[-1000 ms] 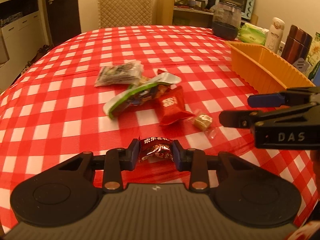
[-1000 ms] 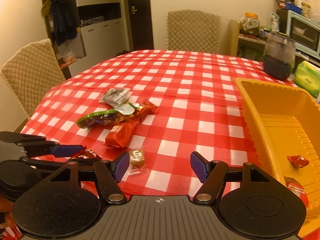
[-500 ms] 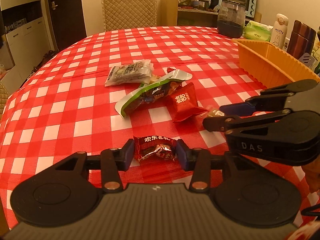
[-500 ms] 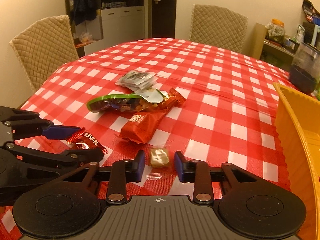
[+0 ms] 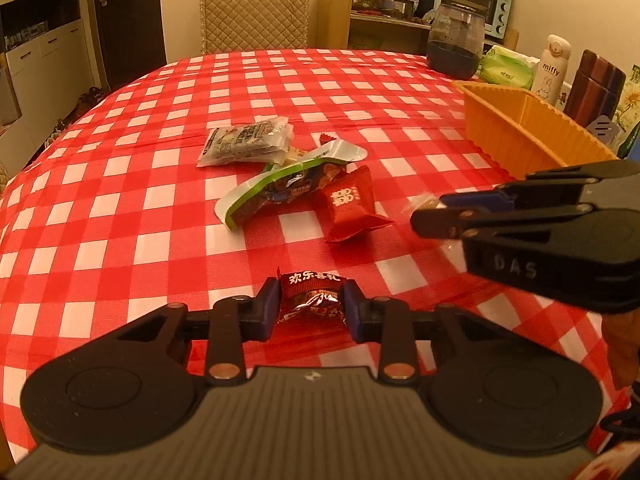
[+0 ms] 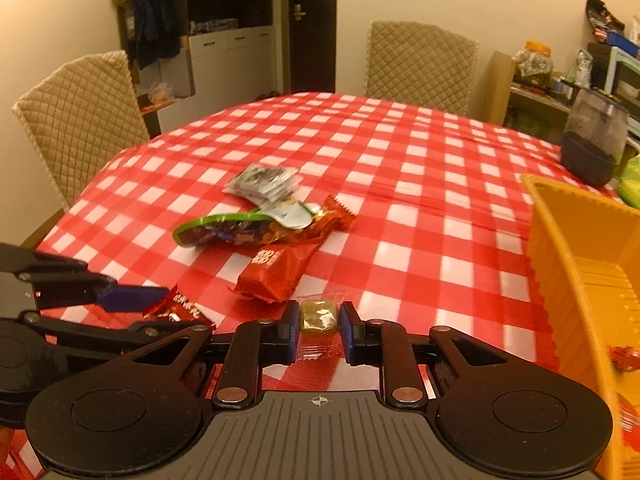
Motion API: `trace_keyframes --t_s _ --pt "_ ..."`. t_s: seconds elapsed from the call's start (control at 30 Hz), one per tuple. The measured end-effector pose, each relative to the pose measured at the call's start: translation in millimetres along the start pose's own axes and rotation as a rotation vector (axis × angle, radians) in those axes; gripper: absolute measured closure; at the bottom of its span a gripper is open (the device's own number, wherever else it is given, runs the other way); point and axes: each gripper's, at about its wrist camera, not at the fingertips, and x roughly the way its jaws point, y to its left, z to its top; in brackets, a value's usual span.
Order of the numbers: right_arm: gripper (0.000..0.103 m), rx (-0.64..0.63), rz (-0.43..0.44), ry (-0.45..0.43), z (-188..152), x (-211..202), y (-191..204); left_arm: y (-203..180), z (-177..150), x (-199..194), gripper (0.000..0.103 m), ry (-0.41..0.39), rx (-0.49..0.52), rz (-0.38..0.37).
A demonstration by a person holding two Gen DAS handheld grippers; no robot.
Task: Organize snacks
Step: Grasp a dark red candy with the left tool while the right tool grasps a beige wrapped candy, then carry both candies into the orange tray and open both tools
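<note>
My left gripper (image 5: 311, 300) is shut on a dark red foil candy (image 5: 310, 295), held just above the checked tablecloth. My right gripper (image 6: 319, 320) is shut on a small clear-wrapped tan candy (image 6: 318, 314), lifted a little off the cloth. The right gripper also shows in the left wrist view (image 5: 436, 212), and the left gripper in the right wrist view (image 6: 156, 308). On the table lie a red snack pack (image 5: 350, 204), a green-edged snack bag (image 5: 288, 186) and a silver packet (image 5: 246, 144). The orange basket (image 5: 516, 128) stands at the right.
A dark glass jar (image 5: 454, 44), a green tissue pack (image 5: 506, 66), a white bottle (image 5: 554, 68) and a brown flask (image 5: 596, 88) stand behind the basket. Quilted chairs (image 6: 76, 124) stand at the table's far and left sides. Red candies (image 6: 622, 356) lie in the basket.
My right gripper swung left from the basket, closed on the tan candy and lifted it. My left gripper kept its hold on the dark red candy and rose slightly.
</note>
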Motion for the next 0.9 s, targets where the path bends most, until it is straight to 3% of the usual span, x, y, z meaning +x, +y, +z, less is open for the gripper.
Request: trace_keyframes --t_s 0.37,0.9 --pt "0.081 0.046 -0.096 -0.086 -8 -64 -27 -32 19 -35 0.072 -0.079 0.006 -0.051" --pt "0.081 0.185 -0.273 -0.181 -27 -157 -88 -111 55 -65 0.072 -0.160 0.049 -0.158"
